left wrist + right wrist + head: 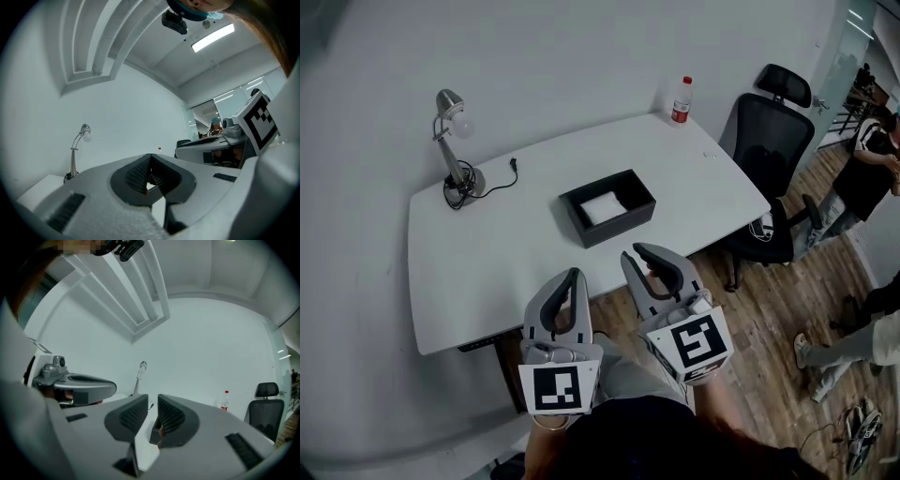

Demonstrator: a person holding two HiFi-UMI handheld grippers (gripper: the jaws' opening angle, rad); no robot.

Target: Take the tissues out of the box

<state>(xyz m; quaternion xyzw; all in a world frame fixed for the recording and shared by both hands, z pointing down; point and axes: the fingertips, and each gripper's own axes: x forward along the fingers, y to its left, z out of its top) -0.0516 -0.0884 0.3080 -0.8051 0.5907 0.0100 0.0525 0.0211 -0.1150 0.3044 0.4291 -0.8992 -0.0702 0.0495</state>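
Only the head view shows the white tissues point(602, 206), lying in the black box point(614, 231) mid-table point(487, 253). My right gripper view catches 1 box corner beyond my jaws. The box is well ahead of both grippers. My left gripper point(574, 277) is clenched and empty, my right gripper point(639, 253) slightly parted and empty.
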